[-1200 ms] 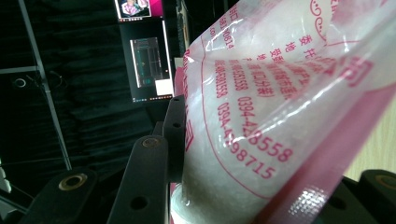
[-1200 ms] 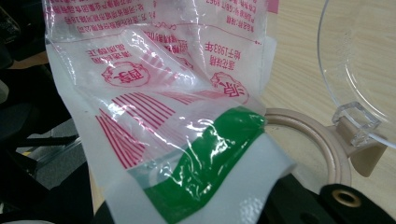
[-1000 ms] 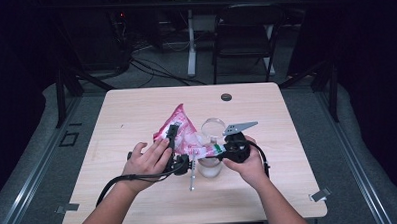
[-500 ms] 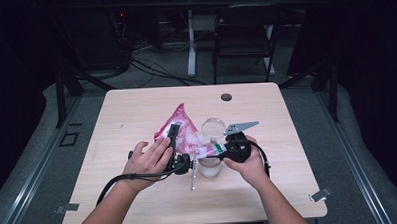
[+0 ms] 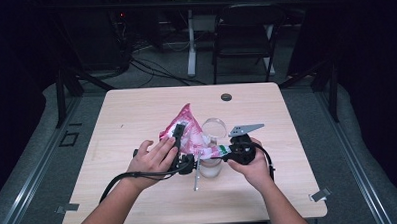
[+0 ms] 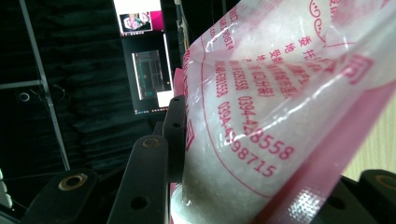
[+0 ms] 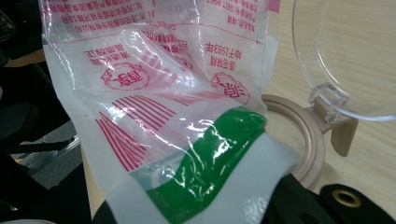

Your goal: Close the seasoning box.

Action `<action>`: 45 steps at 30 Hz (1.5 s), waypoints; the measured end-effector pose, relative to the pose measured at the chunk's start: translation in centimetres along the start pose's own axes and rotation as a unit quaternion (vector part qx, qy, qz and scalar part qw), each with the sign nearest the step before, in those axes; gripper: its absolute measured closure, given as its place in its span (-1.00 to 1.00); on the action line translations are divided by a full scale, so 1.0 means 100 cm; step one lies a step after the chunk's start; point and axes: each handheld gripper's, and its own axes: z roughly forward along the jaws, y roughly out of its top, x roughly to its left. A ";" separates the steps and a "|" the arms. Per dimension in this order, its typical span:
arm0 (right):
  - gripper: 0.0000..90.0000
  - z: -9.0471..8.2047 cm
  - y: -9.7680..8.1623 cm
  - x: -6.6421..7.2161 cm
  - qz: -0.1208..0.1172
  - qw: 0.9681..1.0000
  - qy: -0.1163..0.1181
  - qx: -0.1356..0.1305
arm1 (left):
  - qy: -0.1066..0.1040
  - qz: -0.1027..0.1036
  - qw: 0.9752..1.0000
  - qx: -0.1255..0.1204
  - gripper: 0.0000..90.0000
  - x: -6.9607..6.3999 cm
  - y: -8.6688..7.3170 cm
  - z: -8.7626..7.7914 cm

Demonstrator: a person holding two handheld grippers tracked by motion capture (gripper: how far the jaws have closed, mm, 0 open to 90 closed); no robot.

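From the high view, little has changed over the last second: both hands hold their place at the table, the pink bag raised between them over the jar with its clear lid open. The left gripper clamps the full part of the bag; the right gripper pinches its empty end.

In the left gripper view, the jaws press the bag of white grains.

In the right gripper view, the jaws are shut on the bag's green-striped end beside the jar's rim. Pouring seems not yet begun.
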 end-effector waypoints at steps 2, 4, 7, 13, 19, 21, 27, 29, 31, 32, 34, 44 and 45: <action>1.00 -0.001 -0.001 0.000 0.002 1.000 -0.001 0.001 | 0.001 -0.004 1.000 -0.003 0.52 -0.001 0.001 0.000; 1.00 -0.001 -0.001 0.000 0.004 1.000 -0.001 0.001 | 0.002 0.005 1.000 -0.003 0.52 0.000 0.001 -0.001; 1.00 0.001 -0.001 0.000 0.003 1.000 0.001 0.001 | 0.000 0.007 1.000 -0.004 0.52 0.000 0.000 -0.001; 1.00 0.001 -0.002 0.001 0.004 1.000 0.001 0.004 | 0.000 0.012 1.000 -0.002 0.52 0.000 0.000 -0.001; 1.00 0.003 -0.001 0.001 0.002 1.000 0.004 0.004 | 0.003 0.015 1.000 -0.004 0.52 0.000 -0.001 -0.002; 1.00 0.003 -0.001 0.002 0.003 1.000 0.003 0.004 | 0.004 0.017 1.000 -0.005 0.52 0.001 -0.001 -0.002; 1.00 0.003 -0.001 0.002 0.001 1.000 0.004 0.002 | 0.005 0.019 1.000 -0.004 0.52 0.001 -0.001 -0.003; 1.00 0.004 -0.001 0.002 0.001 1.000 0.004 0.003 | 0.000 0.018 1.000 -0.002 0.52 0.001 -0.001 -0.003; 1.00 0.004 -0.001 0.002 0.001 1.000 0.004 0.003 | 0.001 0.021 1.000 -0.002 0.52 0.001 -0.001 -0.004; 1.00 0.004 -0.001 0.002 0.001 1.000 0.004 0.004 | 0.000 0.022 1.000 -0.002 0.52 0.001 -0.001 -0.004; 1.00 0.004 -0.001 0.002 0.002 1.000 0.004 0.005 | 0.000 0.024 1.000 -0.002 0.52 0.001 -0.001 -0.004; 1.00 0.005 -0.001 0.003 0.001 1.000 0.005 0.005 | 0.005 0.037 0.999 -0.003 0.52 0.003 0.000 -0.004; 1.00 0.005 -0.001 0.003 0.002 1.000 0.005 0.004 | 0.006 0.038 0.999 -0.003 0.52 0.003 0.001 -0.004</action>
